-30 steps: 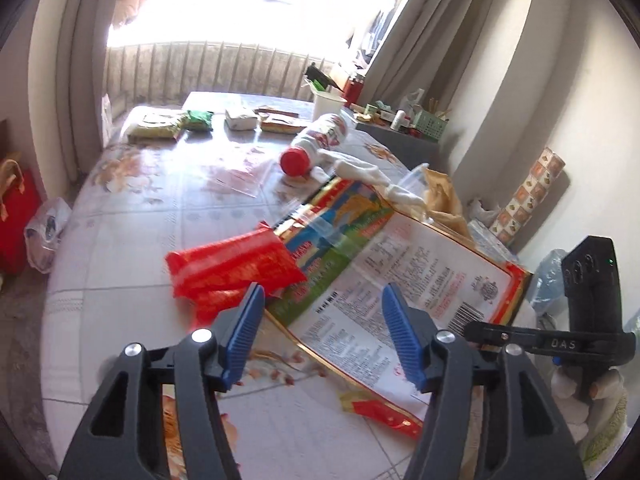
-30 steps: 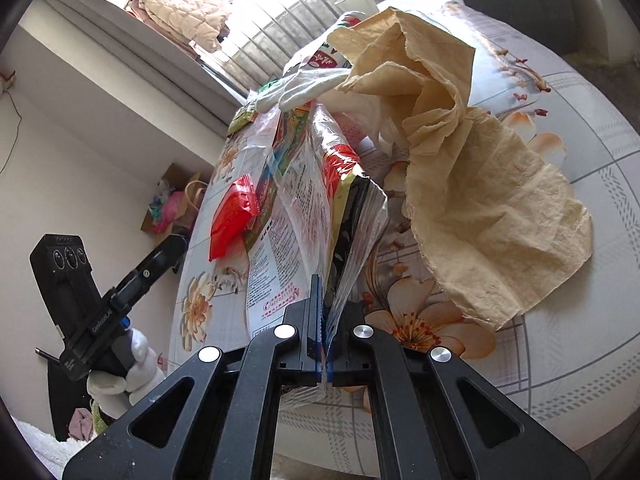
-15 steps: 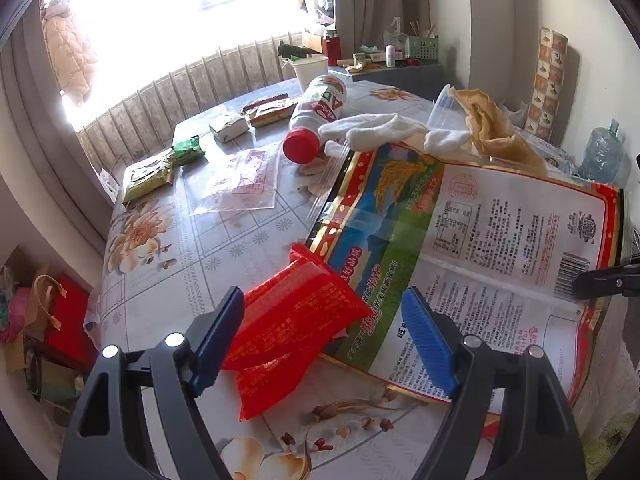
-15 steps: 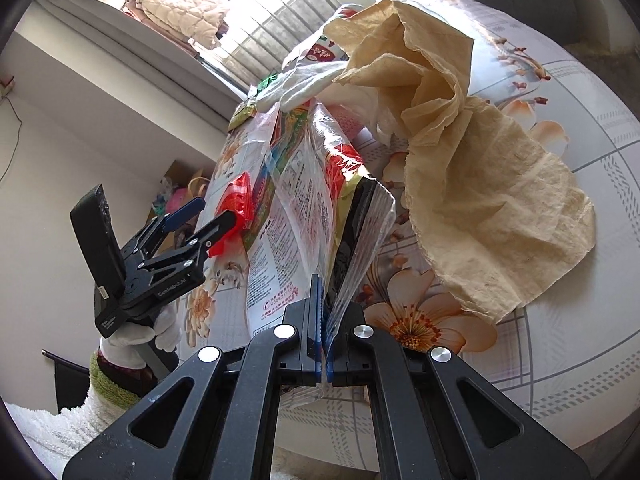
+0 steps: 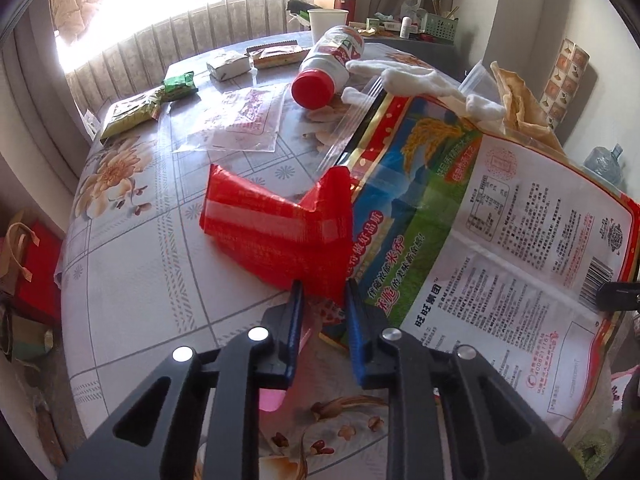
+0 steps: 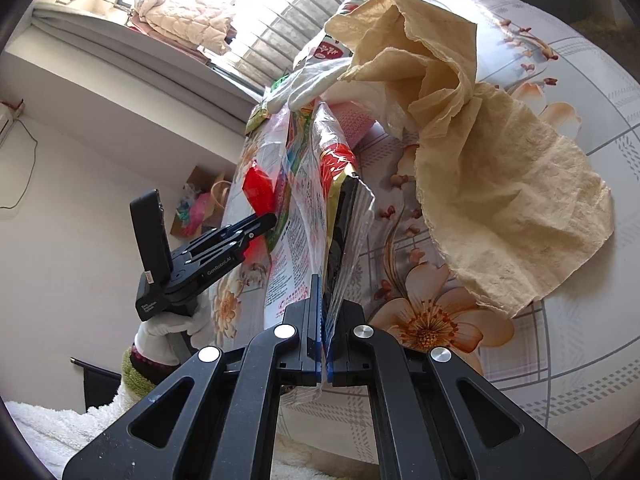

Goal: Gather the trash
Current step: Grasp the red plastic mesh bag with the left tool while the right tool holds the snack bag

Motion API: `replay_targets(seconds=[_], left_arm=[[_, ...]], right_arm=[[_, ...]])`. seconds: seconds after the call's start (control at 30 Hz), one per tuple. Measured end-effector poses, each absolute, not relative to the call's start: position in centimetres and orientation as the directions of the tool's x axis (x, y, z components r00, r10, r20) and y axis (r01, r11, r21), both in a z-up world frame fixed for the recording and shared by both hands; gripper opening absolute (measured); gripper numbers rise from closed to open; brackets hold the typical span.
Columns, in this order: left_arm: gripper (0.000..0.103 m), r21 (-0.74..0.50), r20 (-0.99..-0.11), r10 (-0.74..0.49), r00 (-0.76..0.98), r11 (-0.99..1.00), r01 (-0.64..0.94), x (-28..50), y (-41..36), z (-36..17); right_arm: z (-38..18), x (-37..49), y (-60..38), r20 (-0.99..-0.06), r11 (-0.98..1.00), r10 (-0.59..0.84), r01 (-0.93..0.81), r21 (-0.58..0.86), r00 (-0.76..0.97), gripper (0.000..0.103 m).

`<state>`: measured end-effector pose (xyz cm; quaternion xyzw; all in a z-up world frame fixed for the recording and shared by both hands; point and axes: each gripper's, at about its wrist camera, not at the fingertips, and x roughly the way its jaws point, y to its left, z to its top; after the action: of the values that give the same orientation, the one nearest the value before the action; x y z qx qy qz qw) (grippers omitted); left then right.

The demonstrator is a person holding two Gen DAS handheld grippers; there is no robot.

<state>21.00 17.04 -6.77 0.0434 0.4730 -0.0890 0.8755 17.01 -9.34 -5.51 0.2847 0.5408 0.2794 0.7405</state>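
Red wrapper (image 5: pixel 280 236) sits between the closing left tool (image 5: pixel 322 300).

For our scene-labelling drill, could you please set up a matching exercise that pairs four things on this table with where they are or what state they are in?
Things:
1. red wrapper
2. big printed bag
3. bottle
4. paper cup

States:
A. upright at the table's far edge
B. lying on its side, red cap toward the camera
C. between the closing left gripper jaws
D. edge clamped in the shut right gripper

Pairs: 1-C, 2-D, 3-B, 4-A
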Motion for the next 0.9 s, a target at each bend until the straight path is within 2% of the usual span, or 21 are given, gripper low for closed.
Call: replay_targets(seconds=[0.17, 0.5, 0.73, 0.9], left_arm=[[0.012, -0.022, -0.808, -0.108, 0.579, 0.988, 0.154, 20.2, 18.0, -5.4], [0.011, -0.037, -0.747, -0.053, 0.663, 0.999, 0.038, 17.5, 20.7, -1.0], [0.01, -0.042, -0.713, -0.034, 0.701, 0.999, 0.006, 16.0, 21.5, 1.9], [0.01, -0.048, -0.672, -0.065, 0.738, 0.998, 0.045, 14.6, 20.1, 4.5]], right_arm=[[-5.0, 16.8, -9.8, -0.587, 0.626, 0.769, -0.112, 0.772, 0.252, 0.0], [-4.5, 15.9, -9.7, -0.472, 0.501, 0.856, -0.11, 0.858, 0.211, 0.0], [-3.6, 14.8, -8.4, -0.441, 0.468, 0.879, -0.156, 0.87, 0.181, 0.0], [-1.5, 14.0, -9.3, -0.421, 0.467, 0.877, -0.209, 0.859, 0.23, 0.0]])
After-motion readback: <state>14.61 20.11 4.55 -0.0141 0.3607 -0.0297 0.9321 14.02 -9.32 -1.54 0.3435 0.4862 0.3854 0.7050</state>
